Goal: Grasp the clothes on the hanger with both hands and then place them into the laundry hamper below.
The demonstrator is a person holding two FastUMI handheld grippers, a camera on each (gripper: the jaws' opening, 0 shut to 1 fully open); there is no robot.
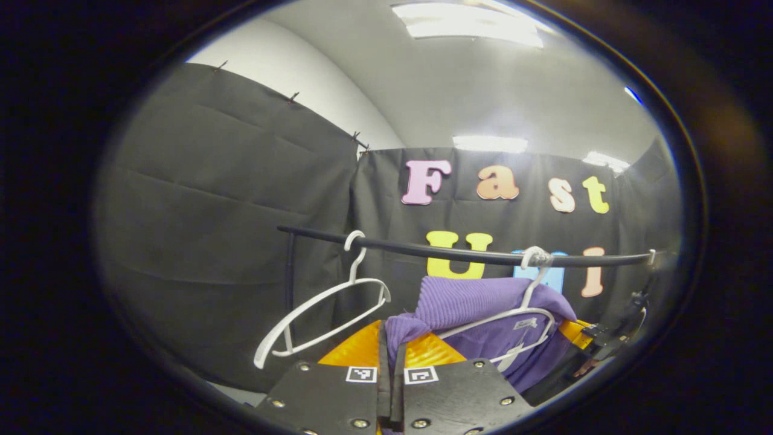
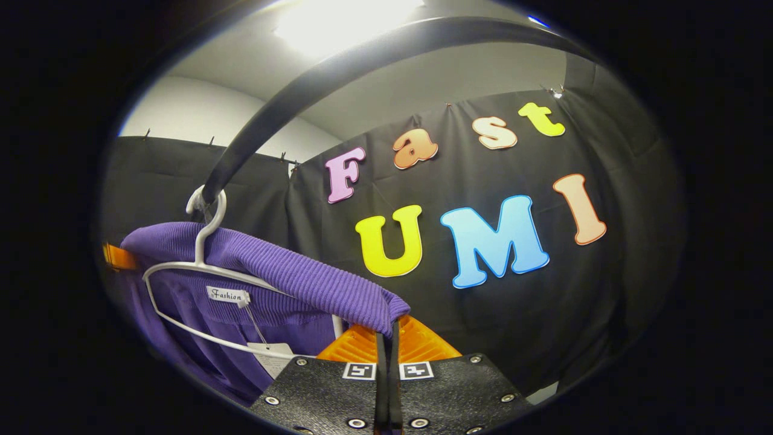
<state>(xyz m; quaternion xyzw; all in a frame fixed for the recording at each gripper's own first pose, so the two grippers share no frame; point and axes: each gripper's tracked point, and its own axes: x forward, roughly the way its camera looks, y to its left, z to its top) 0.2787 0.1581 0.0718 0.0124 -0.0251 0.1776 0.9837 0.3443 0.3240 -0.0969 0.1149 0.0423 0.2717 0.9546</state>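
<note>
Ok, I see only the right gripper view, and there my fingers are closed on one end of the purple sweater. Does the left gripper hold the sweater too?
Observer: Yes. In the left gripper view, the left gripper is shut on a fold of the purple sweater, on the side away from yours.
Operator: Does anything else hang on the black rail?
Observer: An empty white hanger hangs there, apart from the sweater, on the left gripper's side.
Operator: And what is beyond that hanger?
Observer: A dark upright post stands under the rail near its end.
</note>
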